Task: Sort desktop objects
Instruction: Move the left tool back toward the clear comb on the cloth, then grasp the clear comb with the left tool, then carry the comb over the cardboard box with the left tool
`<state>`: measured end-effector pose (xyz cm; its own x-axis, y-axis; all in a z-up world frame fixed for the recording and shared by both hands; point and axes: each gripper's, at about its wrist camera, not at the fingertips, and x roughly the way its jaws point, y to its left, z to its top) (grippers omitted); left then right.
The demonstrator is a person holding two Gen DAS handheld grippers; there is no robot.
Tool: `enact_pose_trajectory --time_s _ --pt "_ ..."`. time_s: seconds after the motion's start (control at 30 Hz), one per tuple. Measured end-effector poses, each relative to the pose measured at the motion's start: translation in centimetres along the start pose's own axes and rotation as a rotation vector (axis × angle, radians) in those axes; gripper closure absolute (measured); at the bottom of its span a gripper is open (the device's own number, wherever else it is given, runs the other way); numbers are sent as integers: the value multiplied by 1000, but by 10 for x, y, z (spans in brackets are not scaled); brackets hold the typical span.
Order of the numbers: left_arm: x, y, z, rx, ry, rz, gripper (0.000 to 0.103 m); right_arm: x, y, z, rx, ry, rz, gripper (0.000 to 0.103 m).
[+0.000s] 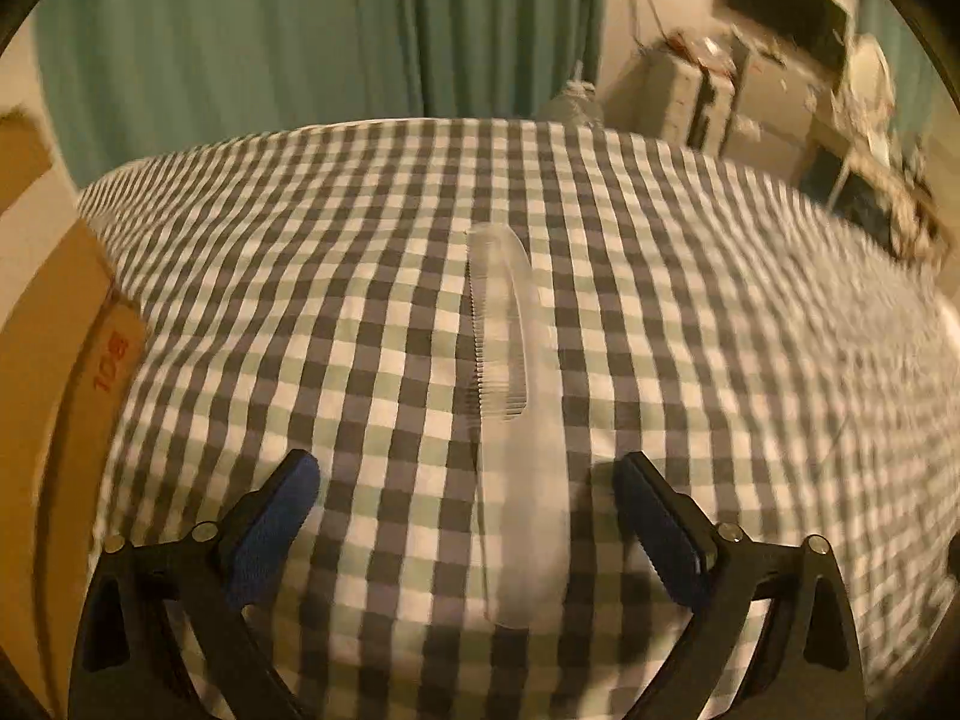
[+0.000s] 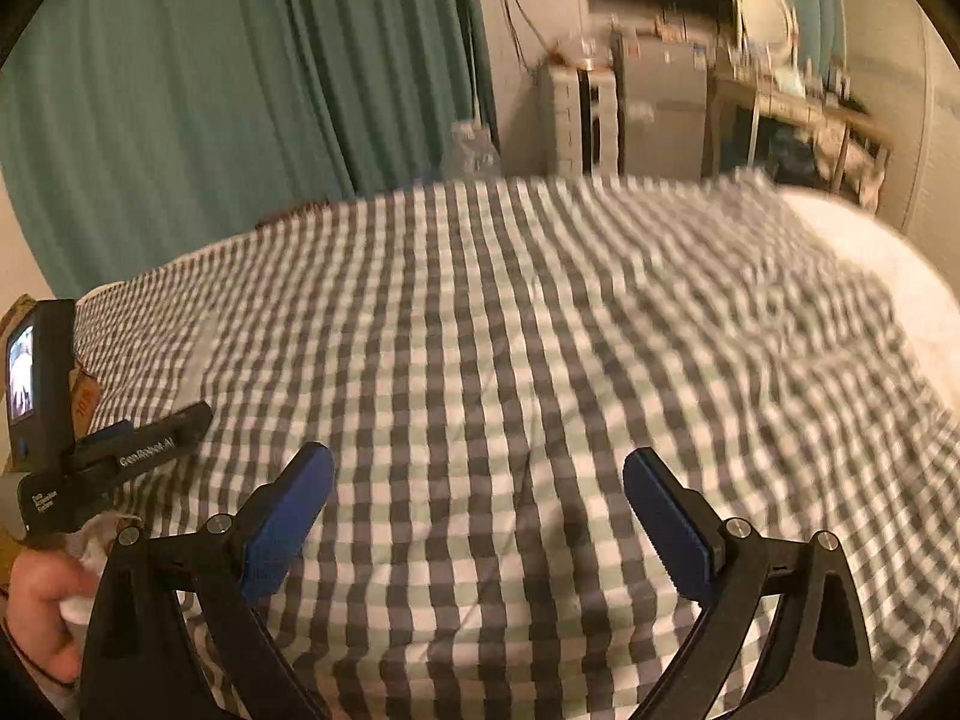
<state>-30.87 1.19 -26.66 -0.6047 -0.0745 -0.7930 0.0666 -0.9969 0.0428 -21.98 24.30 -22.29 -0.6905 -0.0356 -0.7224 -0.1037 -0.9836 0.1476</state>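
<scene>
A clear plastic comb [image 1: 516,420] lies flat on the grey and white checked cloth [image 1: 690,312], its teeth to the left and its handle toward me. My left gripper [image 1: 468,480] is open just above the cloth, with the comb's handle lying between its blue pads [image 1: 282,516], not touched by either. My right gripper [image 2: 477,480] is open and empty over bare checked cloth [image 2: 540,330]. The left gripper's body [image 2: 108,456] and the hand holding it show at the left edge of the right wrist view. The comb does not show in that view.
A brown cardboard box [image 1: 54,372] stands off the cloth's left edge. Green curtains [image 1: 270,30] hang behind. Cabinets and a cluttered shelf [image 2: 660,108] stand at the back right. White bedding [image 2: 888,276] shows past the cloth's right edge.
</scene>
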Motion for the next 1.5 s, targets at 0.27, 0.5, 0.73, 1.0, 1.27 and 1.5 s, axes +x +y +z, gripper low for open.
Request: enact_pose_trajectory --time_s 0.27,0.5,0.73,1.0,1.27,1.5 --pt "-12 -26 -2 102 -9 -84 78 4 -12 -4 68 35 -16 5" --pt "-37 8 -14 6 39 -158 78 -22 8 -5 21 18 -26 5" --pt "-119 38 -20 13 9 -176 78 -72 36 -8 -57 30 -19 5" --pt "-223 73 -4 29 -93 -196 78 -155 93 -1 -91 -73 50 5" --pt "-292 121 13 25 -187 -177 78 -225 151 12 -135 -169 84 5" --pt "-314 183 6 -46 -237 -114 77 -245 206 2 -197 -176 124 5"
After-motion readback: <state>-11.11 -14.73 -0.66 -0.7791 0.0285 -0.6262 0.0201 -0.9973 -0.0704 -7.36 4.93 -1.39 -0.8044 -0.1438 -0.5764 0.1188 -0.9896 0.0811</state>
